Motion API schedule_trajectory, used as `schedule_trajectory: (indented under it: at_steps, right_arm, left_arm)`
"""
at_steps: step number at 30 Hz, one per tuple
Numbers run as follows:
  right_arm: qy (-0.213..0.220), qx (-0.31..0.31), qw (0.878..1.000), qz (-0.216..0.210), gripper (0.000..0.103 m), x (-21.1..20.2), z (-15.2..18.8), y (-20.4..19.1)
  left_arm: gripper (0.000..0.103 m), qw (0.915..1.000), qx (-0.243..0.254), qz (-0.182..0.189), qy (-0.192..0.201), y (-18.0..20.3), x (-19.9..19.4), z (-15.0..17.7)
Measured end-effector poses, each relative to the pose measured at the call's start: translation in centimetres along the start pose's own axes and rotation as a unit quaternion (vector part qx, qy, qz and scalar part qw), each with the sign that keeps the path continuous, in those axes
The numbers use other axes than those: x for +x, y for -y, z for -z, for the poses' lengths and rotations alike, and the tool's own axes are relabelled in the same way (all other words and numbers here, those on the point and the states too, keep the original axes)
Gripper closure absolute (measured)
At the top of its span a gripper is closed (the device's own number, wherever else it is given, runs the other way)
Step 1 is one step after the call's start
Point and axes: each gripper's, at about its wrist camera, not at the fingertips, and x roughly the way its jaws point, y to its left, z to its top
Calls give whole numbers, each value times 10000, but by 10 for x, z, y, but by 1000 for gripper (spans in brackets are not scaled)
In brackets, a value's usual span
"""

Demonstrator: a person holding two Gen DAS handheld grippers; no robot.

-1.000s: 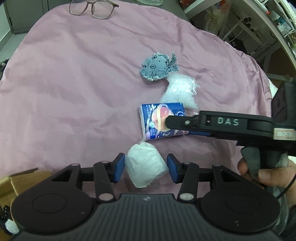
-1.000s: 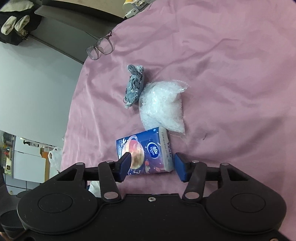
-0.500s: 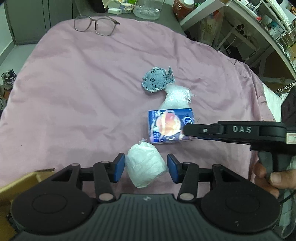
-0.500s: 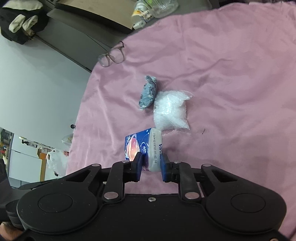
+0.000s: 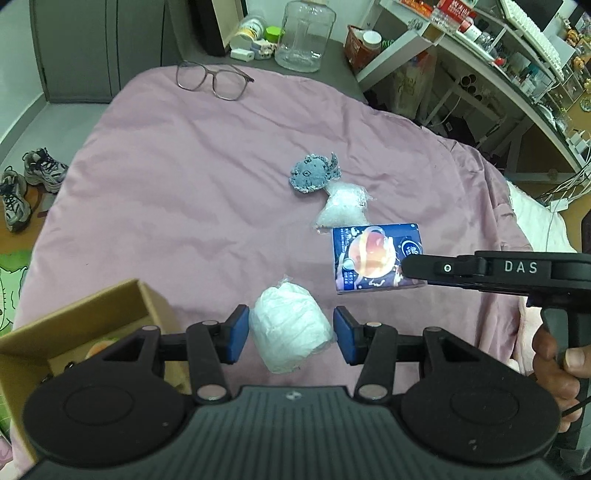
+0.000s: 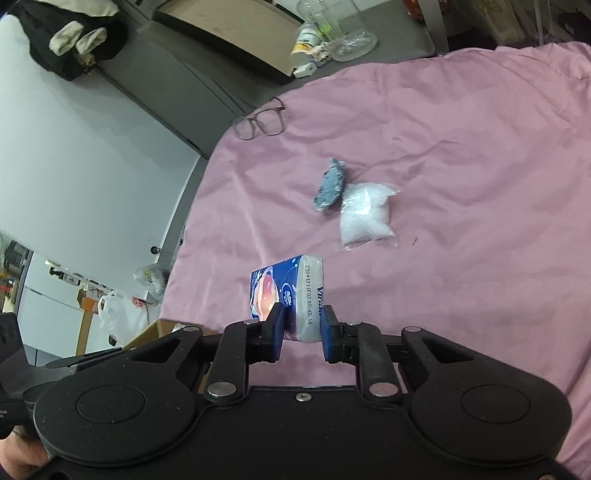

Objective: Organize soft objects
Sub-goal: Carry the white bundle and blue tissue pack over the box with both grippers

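My left gripper [image 5: 291,334] is shut on a white wrapped soft bundle [image 5: 290,334], held above the pink bedspread [image 5: 166,192]. My right gripper [image 6: 302,332] is shut on a blue tissue pack [image 6: 286,295], lifted off the cloth; the same tissue pack [image 5: 373,256] shows in the left wrist view beside the right gripper's black arm. A grey plush toy [image 5: 314,177] and a clear bag of white filling [image 5: 345,205] lie together mid-bed, also seen as the plush toy [image 6: 330,184] and the bag [image 6: 365,214] in the right wrist view.
An open cardboard box [image 5: 74,325] stands at the bed's near left edge. Glasses [image 5: 210,79] lie at the far edge, near a glass jar [image 5: 304,35] and small bottles. Shoes [image 5: 22,184] lie on the floor at left; shelves [image 5: 517,55] stand at right.
Both grippers have risen and drawn back with their loads. The right gripper closed on the tissue pack and lifted it off the cloth. The cardboard box has come into view.
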Motion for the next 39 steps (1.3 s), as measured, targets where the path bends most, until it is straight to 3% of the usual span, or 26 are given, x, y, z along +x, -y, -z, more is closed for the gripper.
schedule_trajectory:
  at_steps: [19,28,39]
  right_arm:
    - [-151,-550,9971,-504,83,-21,45,-77]
    - [-364,-766,9935,-758,85,-11,65,-113]
    - [-519,-974,9916,-671,85,8,76,-137]
  left_arm:
    - [55,9988,-184,-187,411,-30,-59,36]
    - [55,9983,-310,-318,370,-59,-72,57]
    - [55,9982,-496,-284,201,-84,-75,81]
